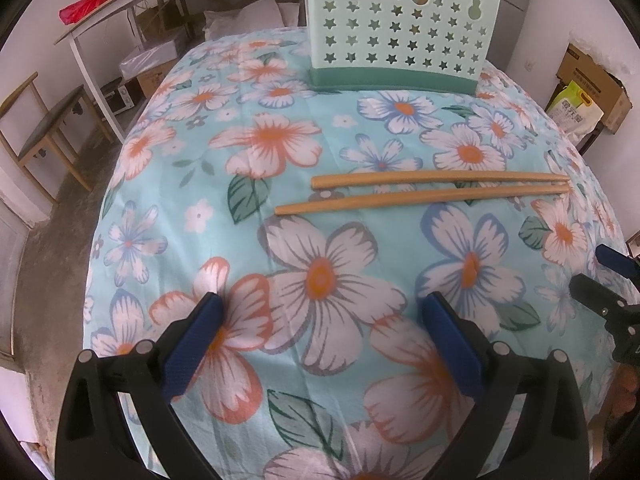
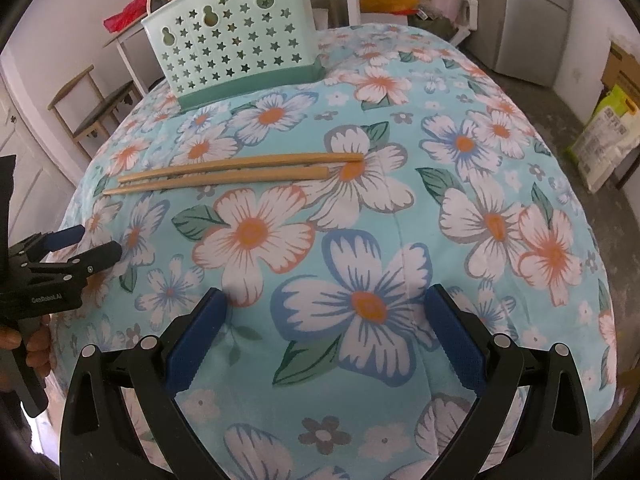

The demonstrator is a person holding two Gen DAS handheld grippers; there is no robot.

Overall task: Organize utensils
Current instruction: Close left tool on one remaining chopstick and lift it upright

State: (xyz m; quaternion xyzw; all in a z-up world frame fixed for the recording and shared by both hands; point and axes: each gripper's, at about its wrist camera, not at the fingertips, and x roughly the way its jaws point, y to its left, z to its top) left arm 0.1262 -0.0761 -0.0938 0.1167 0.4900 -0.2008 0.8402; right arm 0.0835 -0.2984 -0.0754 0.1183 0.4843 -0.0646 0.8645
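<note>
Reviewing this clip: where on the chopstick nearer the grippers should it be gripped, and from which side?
Grip the nearer chopstick near mid-length, coming down from above with the fingers straddling its width. It lies flat on the floral cloth, almost touching the other chopstick at the thin tips, so the wider gap toward the thick ends probably gives the open left gripper more room.

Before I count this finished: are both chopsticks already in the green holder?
No: both chopsticks lie flat on the floral cloth, well in front of the green holder.
</note>
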